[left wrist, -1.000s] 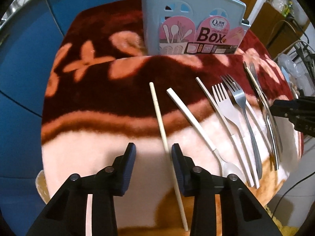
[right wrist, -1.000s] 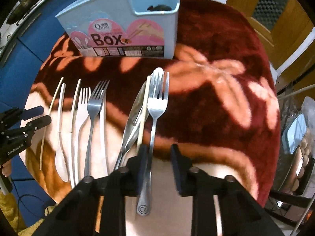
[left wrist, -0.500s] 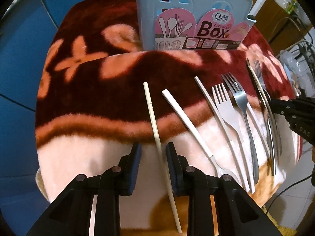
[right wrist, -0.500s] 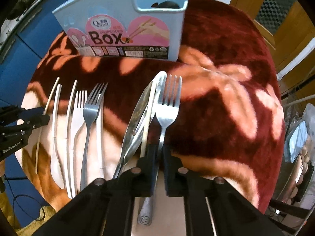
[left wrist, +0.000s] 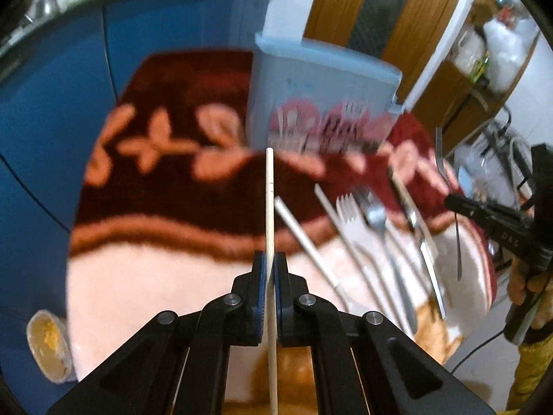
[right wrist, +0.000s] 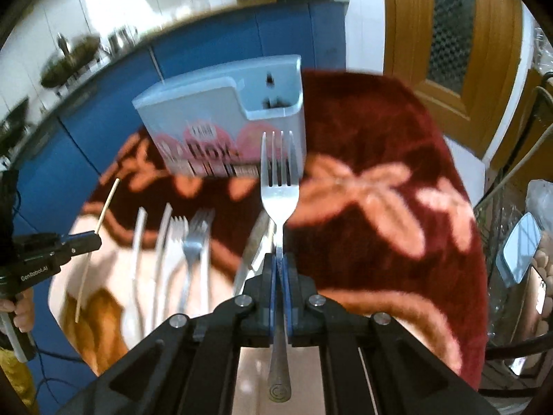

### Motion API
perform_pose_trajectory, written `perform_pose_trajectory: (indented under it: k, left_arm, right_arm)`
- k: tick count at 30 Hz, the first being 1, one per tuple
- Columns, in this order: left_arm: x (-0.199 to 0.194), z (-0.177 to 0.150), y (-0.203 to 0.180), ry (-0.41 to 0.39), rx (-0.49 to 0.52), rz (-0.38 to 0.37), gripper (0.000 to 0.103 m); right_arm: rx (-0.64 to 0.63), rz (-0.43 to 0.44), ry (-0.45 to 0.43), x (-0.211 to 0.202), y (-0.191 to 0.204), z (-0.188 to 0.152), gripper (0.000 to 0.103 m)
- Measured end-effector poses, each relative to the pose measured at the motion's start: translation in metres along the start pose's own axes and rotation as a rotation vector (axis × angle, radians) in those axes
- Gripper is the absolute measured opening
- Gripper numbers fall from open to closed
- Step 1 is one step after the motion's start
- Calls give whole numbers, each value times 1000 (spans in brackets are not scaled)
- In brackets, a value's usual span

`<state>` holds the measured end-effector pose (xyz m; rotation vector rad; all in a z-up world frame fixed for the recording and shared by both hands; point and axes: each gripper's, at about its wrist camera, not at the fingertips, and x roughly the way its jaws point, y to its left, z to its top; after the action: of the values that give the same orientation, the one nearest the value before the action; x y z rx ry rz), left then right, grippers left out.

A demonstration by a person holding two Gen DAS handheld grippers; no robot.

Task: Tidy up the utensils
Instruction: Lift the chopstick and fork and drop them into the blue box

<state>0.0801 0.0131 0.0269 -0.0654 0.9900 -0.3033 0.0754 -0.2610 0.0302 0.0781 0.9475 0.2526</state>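
Both views motion-blurred; label on utensil box (left wrist: pixel 325 103) unreadable, its inside mostly hidden behind front wall. Left gripper (left wrist: pixel 270 269) clamped on pale chopstick (left wrist: pixel 269 186), stick running up frame centre, lower end cut off at bottom edge. Right gripper (right wrist: pixel 280 269) clamped on steel fork (right wrist: pixel 279 186), tines up, overlapping box (right wrist: pixel 221 117) at upper centre. Remaining cutlery row (left wrist: pixel 373 228) smeared on red floral blanket (left wrist: pixel 166 186), right of centre; individual pieces hard to separate. Bowl (left wrist: pixel 48 344) lower left, partly cut off.

text: "GenRobot.AI" | on: left tongs (right wrist: pixel 83 242) body
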Motion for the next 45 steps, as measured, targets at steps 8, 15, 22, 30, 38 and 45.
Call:
perform_pose_trajectory:
  k: [8,15,22,30,38,45]
  left_arm:
    - [-35,45,-2,-271,-70,-55,4]
    - [-38,94,-16,-426,-82,-61,4]
    - [-45,137,-25,-594,-67,-19,4]
    - [-32,159,-32,-749,-30,80,4]
    - [6,159,-26,-821,-38,132,4]
    - [30,141,-20,-823,-42,150,4]
  right_arm:
    - [16,45,-273,-35,14,6,5]
    - [-9,63,-408,-40,21,33,5]
    - [-34,67,-475,-25,22,69,5]
    - [-30,38,-571,-9,16,105,5]
    - [-33,-11,-647,25,14,130,5]
    - [-80,-3,-626,55,22,127,5]
